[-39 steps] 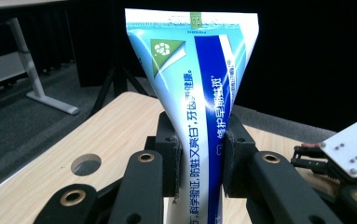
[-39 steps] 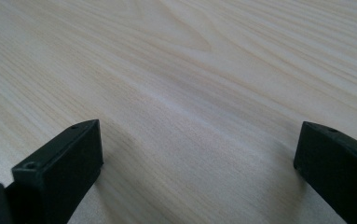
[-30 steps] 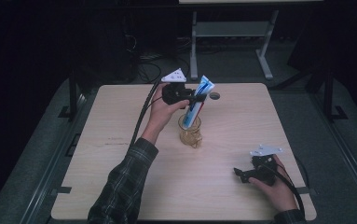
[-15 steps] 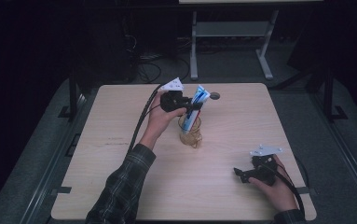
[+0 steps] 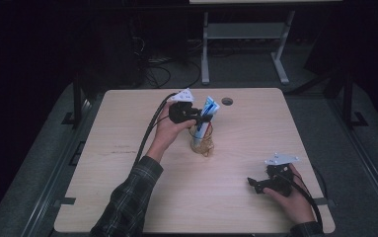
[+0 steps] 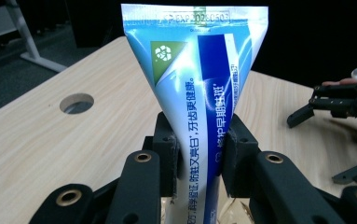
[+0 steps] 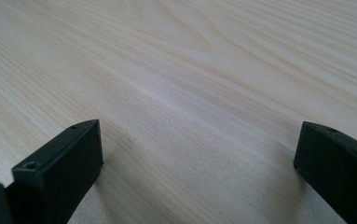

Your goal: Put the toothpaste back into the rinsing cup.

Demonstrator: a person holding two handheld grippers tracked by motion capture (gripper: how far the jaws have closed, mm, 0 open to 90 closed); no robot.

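Observation:
A blue and white toothpaste tube point(image 5: 208, 112) stands tilted, its lower end inside a clear glass cup point(image 5: 202, 144) near the middle of the wooden table point(image 5: 127, 168). My left gripper point(image 5: 201, 118) is shut on the tube from the left, above the cup's rim. In the left gripper view both pads press the tube point(image 6: 195, 79) at its narrow middle, with the flat crimped end pointing up. My right gripper point(image 5: 255, 183) rests on the table at the front right, open. In the right gripper view its jaws point(image 7: 197, 158) stand wide apart over bare wood.
A round cable hole point(image 5: 227, 101) sits in the table's far edge, just right of the tube. The left gripper's black cable point(image 5: 149, 131) trails back along the forearm. A white metal frame point(image 5: 245, 34) stands on the dark floor beyond the table.
The left hand has come down a little with the tube, sinking its lower end deeper into the cup. The right hand has kept still.

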